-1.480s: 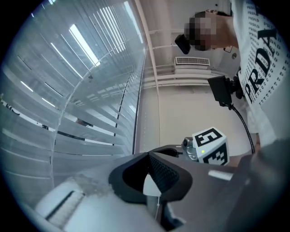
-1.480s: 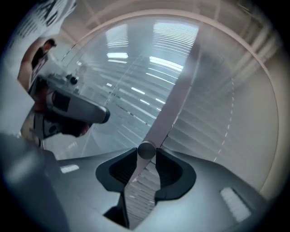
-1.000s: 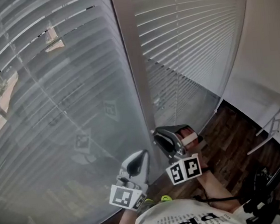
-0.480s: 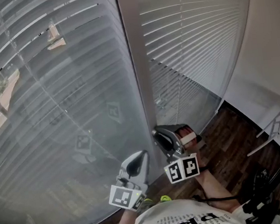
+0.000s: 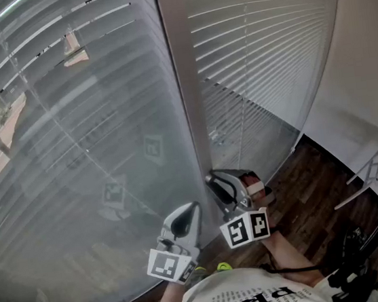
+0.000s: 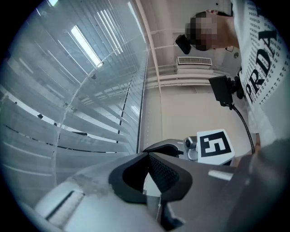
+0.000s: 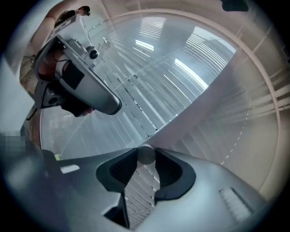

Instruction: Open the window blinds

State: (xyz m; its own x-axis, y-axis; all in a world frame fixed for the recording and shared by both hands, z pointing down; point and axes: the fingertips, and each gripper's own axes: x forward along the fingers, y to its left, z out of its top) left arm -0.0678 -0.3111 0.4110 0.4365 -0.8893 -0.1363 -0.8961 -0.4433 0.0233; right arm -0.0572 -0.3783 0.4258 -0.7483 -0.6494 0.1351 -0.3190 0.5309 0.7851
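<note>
nearest us, our left gripper [image 5: 191, 209] is clenched on nothing, idle before the left blinds [image 5: 70, 127]. just beyond, our right gripper [image 5: 214, 179] has just been closing and now pinches the round end of the tilt wand [image 7: 146, 154], beside the window post [image 5: 186, 99]. the slats look mostly shut, so we judge twisting the wand is the step in hand. next calls for a steady wrist roll without slipping.

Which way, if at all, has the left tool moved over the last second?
No. The grey left tool sits just as close to the foot of the white vertical window post as before.
</note>
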